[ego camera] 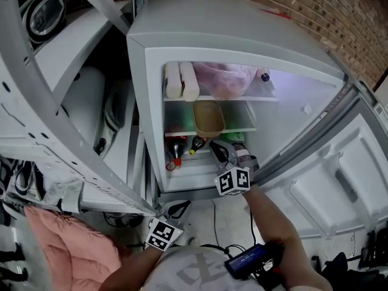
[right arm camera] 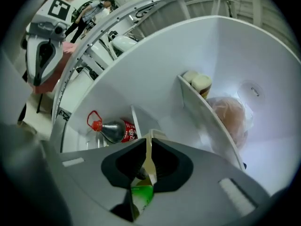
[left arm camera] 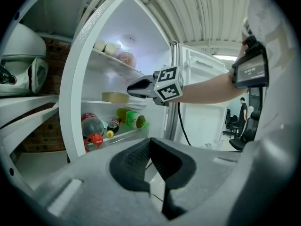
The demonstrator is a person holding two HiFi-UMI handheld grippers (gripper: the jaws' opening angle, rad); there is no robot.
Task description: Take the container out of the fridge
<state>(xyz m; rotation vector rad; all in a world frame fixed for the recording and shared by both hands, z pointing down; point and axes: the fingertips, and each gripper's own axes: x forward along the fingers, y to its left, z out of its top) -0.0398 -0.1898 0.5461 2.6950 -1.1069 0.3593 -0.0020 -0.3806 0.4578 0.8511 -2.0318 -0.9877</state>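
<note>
**Open white fridge seen from above, with two hand-held grippers in front**

A small white fridge (ego camera: 182,35) stands open, its door (ego camera: 339,180) swung out to the right. On the top shelf, two pale rolls (ego camera: 180,79) lie beside a pink bundle in clear plastic (ego camera: 225,79). A tan container (ego camera: 209,118) sits on the middle shelf. At the bottom lie a cola bottle (ego camera: 175,147) with a red cap, a dark bottle (ego camera: 197,143) with a yellow cap, and a green bottle (ego camera: 231,137). The right gripper (ego camera: 217,149) reaches into the fridge, its tips near the container's front edge. The left gripper (ego camera: 177,208) hangs lower, outside the fridge. Grey metal shelving (ego camera: 54,126) fills the left, with a pink cloth (ego camera: 66,247) below it. A brick wall (ego camera: 315,11) runs behind.
</note>
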